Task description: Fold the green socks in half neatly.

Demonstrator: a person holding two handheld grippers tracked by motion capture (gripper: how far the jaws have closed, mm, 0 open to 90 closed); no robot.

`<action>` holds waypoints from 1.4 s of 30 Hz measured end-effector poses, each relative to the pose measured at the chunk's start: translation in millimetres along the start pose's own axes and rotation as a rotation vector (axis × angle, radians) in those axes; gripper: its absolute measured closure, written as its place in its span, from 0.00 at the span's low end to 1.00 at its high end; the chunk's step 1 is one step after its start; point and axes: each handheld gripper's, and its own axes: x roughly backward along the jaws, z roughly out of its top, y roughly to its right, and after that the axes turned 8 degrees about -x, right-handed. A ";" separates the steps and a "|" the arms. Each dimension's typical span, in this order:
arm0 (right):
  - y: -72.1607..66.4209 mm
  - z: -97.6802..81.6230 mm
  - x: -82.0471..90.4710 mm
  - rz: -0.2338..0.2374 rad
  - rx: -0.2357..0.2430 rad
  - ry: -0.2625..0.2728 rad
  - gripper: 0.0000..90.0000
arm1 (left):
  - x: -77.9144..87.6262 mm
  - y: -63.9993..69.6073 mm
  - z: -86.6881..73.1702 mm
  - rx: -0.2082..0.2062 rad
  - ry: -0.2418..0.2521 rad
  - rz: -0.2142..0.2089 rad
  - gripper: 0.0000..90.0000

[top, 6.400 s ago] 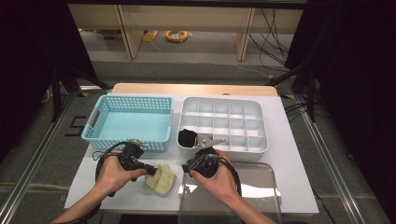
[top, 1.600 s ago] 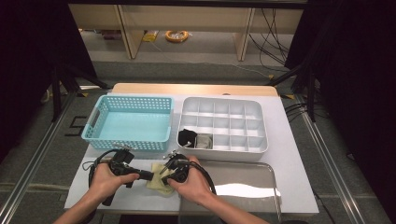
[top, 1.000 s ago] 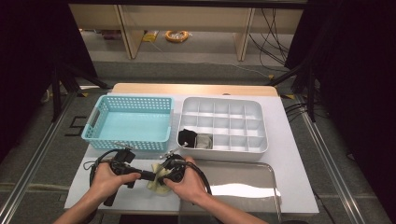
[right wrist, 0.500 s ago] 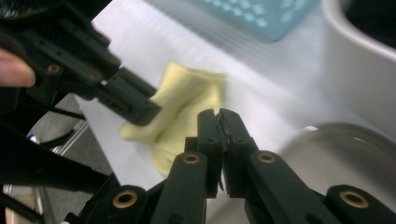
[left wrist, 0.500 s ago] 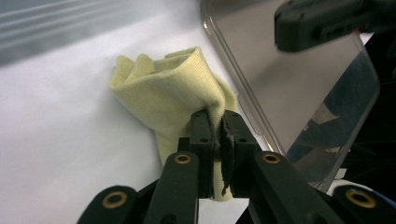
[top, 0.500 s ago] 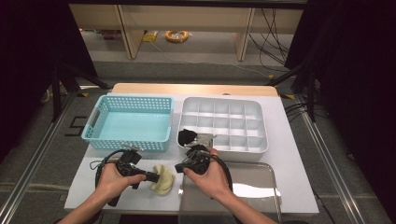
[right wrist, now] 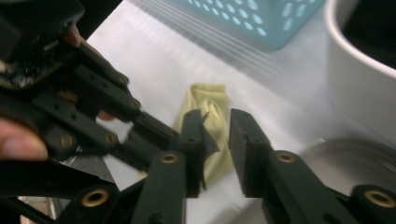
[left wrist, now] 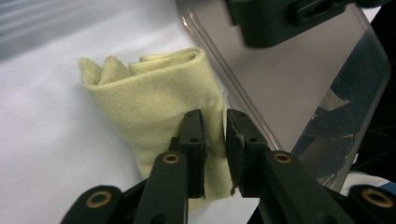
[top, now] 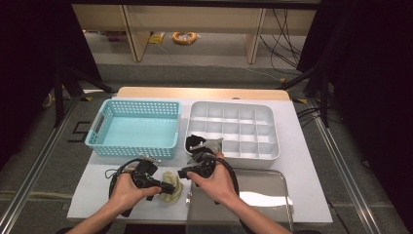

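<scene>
A pale yellow folded cloth (top: 173, 195) lies on the white table near its front edge, left of the metal tray. My left gripper (top: 170, 187) reaches it from the left. In the left gripper view its jaws (left wrist: 215, 135) stand a little apart over the cloth (left wrist: 149, 88). They have just been opening, and the cloth shows in the gap. My right gripper (top: 183, 172) hovers just behind and right of the cloth. Its jaws (right wrist: 215, 135) have also just been opening; nothing is between them, and the cloth (right wrist: 208, 100) lies beyond.
A turquoise basket (top: 131, 148) stands at the back left. A white compartment tray (top: 272, 152) stands at the back right, with a black item (top: 195, 140) and a grey item (top: 213, 144) in its near-left cells. A shiny metal tray (top: 265, 197) lies at the front right.
A second ago both grippers met at the cloth. Since then the right gripper has drawn back and to the right, off the cloth. The left gripper stays at the cloth.
</scene>
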 end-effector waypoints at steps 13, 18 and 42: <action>2.2 -1.7 -23.9 -0.034 -0.038 -0.083 0.93 | -1.2 8.4 -1.7 -0.066 0.020 -0.013 0.79; 3.9 -2.3 -25.7 -0.043 -0.039 -0.096 0.95 | 6.9 12.3 -9.0 -0.085 0.035 -0.042 0.82; 6.2 -5.4 -26.6 -0.053 -0.001 -0.082 0.95 | 15.9 11.8 -17.1 -0.116 0.075 0.031 0.85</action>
